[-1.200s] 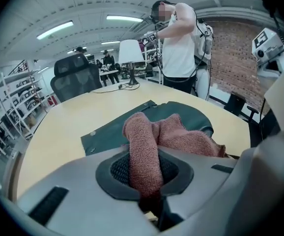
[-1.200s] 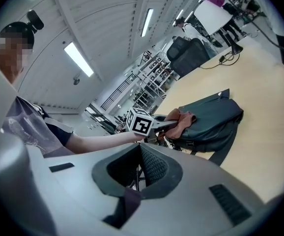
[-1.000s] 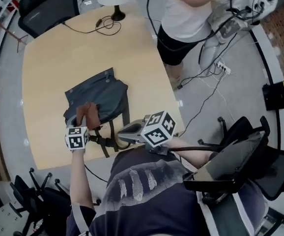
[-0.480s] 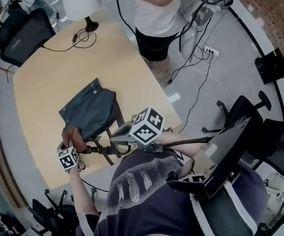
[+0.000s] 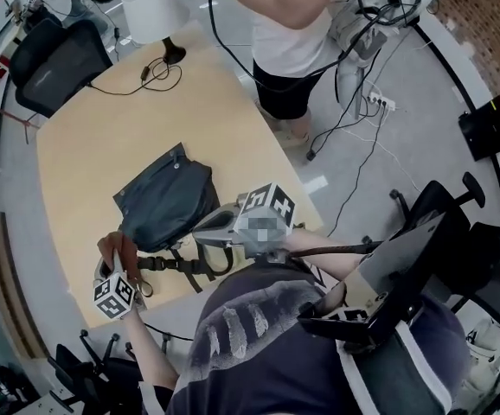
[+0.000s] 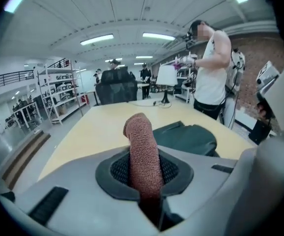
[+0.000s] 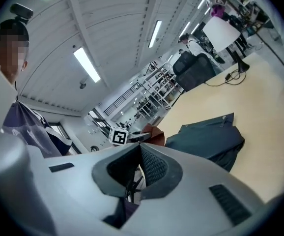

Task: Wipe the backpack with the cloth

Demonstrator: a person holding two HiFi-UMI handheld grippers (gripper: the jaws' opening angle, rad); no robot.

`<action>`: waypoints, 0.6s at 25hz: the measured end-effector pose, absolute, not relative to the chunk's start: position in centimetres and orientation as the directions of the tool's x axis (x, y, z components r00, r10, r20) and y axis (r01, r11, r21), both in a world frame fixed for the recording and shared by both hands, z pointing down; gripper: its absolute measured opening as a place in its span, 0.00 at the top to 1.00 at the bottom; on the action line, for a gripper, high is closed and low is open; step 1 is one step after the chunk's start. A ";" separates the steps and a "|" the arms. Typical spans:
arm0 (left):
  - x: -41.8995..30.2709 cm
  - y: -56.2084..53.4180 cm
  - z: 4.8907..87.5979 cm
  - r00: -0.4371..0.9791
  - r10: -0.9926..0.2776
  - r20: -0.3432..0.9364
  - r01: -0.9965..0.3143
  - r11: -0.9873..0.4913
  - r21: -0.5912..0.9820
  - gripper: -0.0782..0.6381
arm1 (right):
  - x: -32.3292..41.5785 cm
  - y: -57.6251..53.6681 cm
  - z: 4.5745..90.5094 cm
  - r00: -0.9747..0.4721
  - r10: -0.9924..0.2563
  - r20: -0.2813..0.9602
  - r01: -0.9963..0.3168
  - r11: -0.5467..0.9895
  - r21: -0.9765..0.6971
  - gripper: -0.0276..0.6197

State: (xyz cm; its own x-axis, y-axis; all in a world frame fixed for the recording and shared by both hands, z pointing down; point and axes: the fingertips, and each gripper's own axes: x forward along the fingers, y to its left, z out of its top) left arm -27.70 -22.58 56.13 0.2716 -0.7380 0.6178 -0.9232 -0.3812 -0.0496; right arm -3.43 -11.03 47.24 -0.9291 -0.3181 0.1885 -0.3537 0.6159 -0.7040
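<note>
A dark grey-blue backpack (image 5: 168,199) lies flat on the light wooden table (image 5: 86,137), its straps (image 5: 181,264) trailing toward me. My left gripper (image 5: 114,266) is shut on a rust-brown cloth (image 5: 120,251) and sits just off the backpack's near left corner, by the table's edge. In the left gripper view the cloth (image 6: 142,146) stands up between the jaws of the left gripper (image 6: 145,181), with the backpack (image 6: 187,137) behind on the right. My right gripper (image 5: 201,232) hovers by the straps, jaws together. The right gripper view shows the right gripper (image 7: 135,175), the backpack (image 7: 208,139) and the cloth (image 7: 156,133).
A white-shaded lamp (image 5: 153,11) and its black cable (image 5: 150,74) stand at the table's far end. A person in a white top (image 5: 298,33) stands beside the far right edge. Black office chairs (image 5: 60,50) sit at the far left, another (image 5: 440,223) to my right. Cables cross the floor (image 5: 362,137).
My left gripper has drawn the cloth off the backpack's near left part toward me, to the table's near edge. The right gripper stays by the straps.
</note>
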 end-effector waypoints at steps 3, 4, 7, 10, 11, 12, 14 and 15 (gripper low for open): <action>-22.4 -20.7 50.5 0.368 -0.789 0.493 -0.900 -0.435 -0.024 0.81 | -2.7 -10.7 45.5 -0.945 -0.299 0.133 -0.304 0.653 -0.694 0.95; -20.9 -19.8 48.8 0.389 -0.803 0.452 -0.892 -0.451 -0.034 0.81 | -2.5 -10.3 45.3 -0.952 -0.283 0.115 -0.280 0.657 -0.700 0.95; -18.1 -15.9 45.3 0.418 -0.833 0.362 -0.878 -0.473 -0.073 0.81 | -1.9 -8.5 45.7 -0.974 -0.216 0.069 -0.196 0.644 -0.740 0.95; -17.6 -11.7 44.2 0.431 -0.833 0.346 -0.873 -0.483 -0.076 0.81 | -2.4 -6.7 46.1 -0.985 -0.165 0.043 -0.138 0.630 -0.764 0.95; -17.6 -10.8 44.2 0.433 -0.831 0.350 -0.868 -0.489 -0.085 0.81 | -2.8 -6.3 46.0 -0.987 -0.158 0.038 -0.131 0.635 -0.761 0.95; -17.6 -10.2 44.1 0.436 -0.829 0.351 -0.864 -0.495 -0.096 0.81 | -3.2 -6.1 45.7 -0.988 -0.154 0.033 -0.125 0.643 -0.756 0.95; -17.4 -9.4 44.1 0.449 -0.823 0.348 -0.854 -0.510 -0.103 0.81 | -4.0 -5.8 44.7 -0.988 -0.153 0.016 -0.114 0.658 -0.744 0.95; -17.2 -9.1 44.1 0.463 -0.817 0.344 -0.848 -0.521 -0.096 0.81 | -4.4 -5.7 44.3 -0.988 -0.155 0.010 -0.112 0.663 -0.740 0.95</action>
State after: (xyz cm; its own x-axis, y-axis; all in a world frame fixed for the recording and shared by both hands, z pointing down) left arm -17.21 -9.10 44.10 0.4632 -0.8166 0.3444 -0.8480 -0.5213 -0.0957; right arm -4.38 -5.66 44.31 -0.9878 -0.1554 0.0097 -0.1116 0.6631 -0.7401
